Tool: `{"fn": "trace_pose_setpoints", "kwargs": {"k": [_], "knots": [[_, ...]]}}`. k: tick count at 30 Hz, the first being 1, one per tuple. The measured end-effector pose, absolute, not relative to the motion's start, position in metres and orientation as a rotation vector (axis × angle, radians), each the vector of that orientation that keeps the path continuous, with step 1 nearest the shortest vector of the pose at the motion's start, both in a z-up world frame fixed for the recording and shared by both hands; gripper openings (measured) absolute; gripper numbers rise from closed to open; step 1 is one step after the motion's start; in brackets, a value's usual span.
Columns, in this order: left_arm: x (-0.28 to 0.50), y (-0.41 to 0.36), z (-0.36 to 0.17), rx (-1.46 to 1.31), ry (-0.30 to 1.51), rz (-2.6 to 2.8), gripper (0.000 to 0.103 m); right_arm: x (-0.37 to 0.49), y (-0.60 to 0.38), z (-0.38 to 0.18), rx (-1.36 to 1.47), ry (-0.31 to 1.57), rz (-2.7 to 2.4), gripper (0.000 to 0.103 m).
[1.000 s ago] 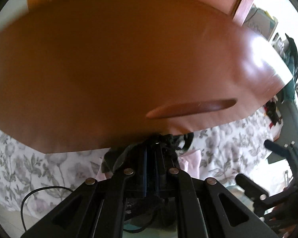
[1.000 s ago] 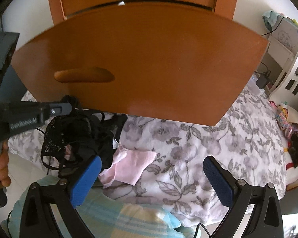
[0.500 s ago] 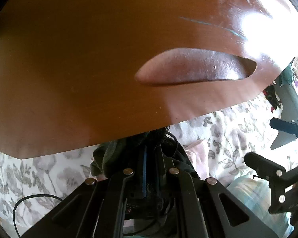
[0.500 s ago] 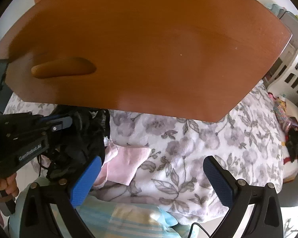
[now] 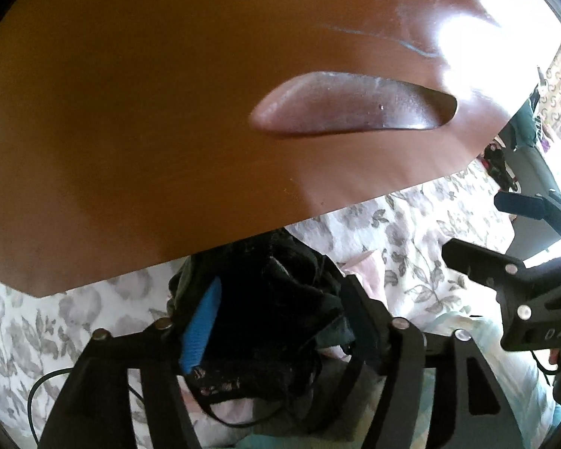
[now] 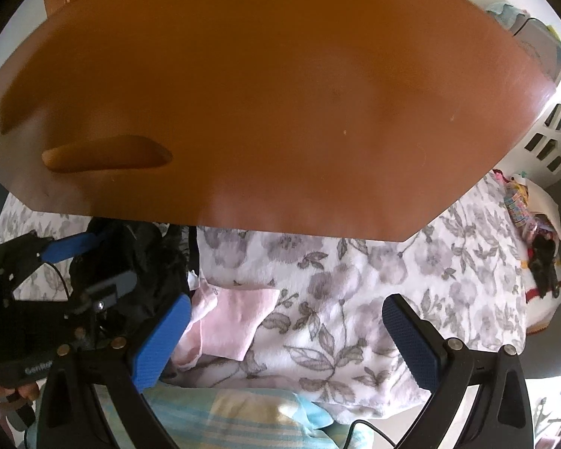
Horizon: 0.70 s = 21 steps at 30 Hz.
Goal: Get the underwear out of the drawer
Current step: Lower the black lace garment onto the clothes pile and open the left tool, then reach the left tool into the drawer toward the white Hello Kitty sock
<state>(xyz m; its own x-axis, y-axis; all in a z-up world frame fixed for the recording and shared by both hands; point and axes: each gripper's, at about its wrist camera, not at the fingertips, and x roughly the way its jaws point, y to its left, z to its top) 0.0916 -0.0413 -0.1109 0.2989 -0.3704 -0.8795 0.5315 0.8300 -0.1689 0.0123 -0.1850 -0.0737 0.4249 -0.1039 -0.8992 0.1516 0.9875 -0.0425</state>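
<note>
Black lace underwear (image 5: 280,310) lies bunched between the spread fingers of my left gripper (image 5: 282,284), which is open, just above the floral bedspread (image 5: 404,232). From the right wrist view the same black underwear (image 6: 149,262) sits in the left gripper (image 6: 110,260) at the left edge. The brown wooden drawer front (image 5: 149,112) with its carved handle (image 5: 351,104) fills the upper part of both views. My right gripper (image 6: 286,303) is open and holds nothing, hovering over the bedspread (image 6: 374,280). The drawer's inside is hidden.
A pink garment (image 6: 235,321) lies on the bedspread beside the black underwear. A striped blue-and-yellow cloth (image 6: 224,419) is below it. A white lattice basket (image 6: 553,127) stands at the right, and small clutter (image 6: 542,254) lies on the far right of the bed.
My left gripper has opened; its blue pad now shows and the black underwear sits loose between the fingers. Both grippers have moved closer under the drawer front.
</note>
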Motion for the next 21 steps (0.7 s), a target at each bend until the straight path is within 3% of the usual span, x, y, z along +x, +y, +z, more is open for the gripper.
{"fn": "trace_pose_setpoints", "kwargs": {"k": [13,21], "knots": [[0.063,-0.006,-0.071,0.109,0.997,-0.497,0.096,-0.008,-0.176,-0.045,0.039,1.028,-0.138,0.103],[0.055,0.004,-0.022,0.037,0.905,-0.484,0.097,-0.027,-0.176,-0.028,0.059,0.96,-0.109,0.103]]}}
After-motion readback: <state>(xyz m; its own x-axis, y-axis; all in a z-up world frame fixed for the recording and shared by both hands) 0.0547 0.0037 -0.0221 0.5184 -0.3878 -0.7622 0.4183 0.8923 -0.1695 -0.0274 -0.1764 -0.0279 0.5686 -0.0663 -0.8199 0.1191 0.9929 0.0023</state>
